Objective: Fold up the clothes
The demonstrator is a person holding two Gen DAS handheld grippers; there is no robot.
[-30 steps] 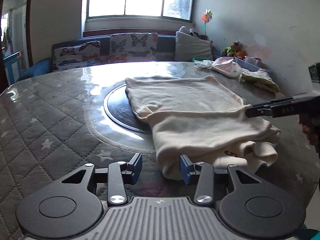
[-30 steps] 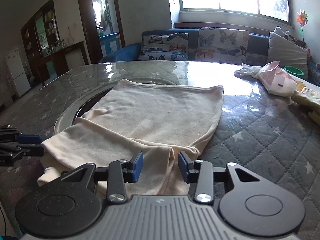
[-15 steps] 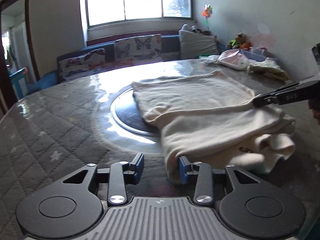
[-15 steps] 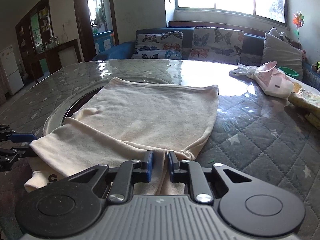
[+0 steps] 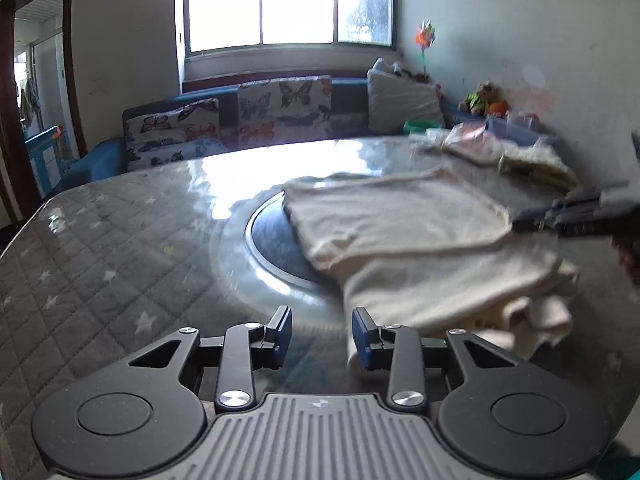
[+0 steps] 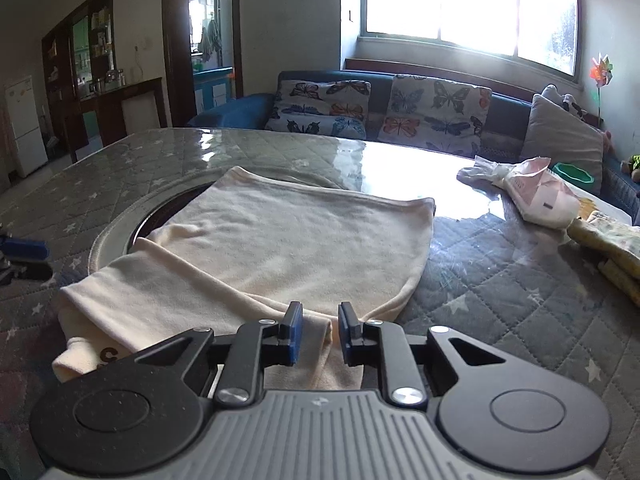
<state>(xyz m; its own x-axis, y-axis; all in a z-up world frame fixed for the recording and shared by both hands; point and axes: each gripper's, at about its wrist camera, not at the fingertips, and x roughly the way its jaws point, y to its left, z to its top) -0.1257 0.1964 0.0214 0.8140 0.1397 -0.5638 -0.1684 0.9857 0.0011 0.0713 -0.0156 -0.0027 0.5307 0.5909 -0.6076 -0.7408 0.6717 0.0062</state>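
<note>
On the garment's (image 6: pixel 280 248) near-left corner, a dark letter (image 6: pixel 107 356) shows, partly hidden, unreadable. Right gripper (image 6: pixel 319 332) has just narrowed over a cloth fold, grip unclear. Left gripper (image 5: pixel 322 334) stands parted, empty.

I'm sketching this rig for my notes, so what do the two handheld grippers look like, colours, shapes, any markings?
Both match. The left gripper and right gripper have matte black linkage arms with silver pivot screws, blue pads on the fingertips, two round black discs at the base and a grey ribbed plate bearing a small star-like emblem. No cables or sleeves are visible.
</note>
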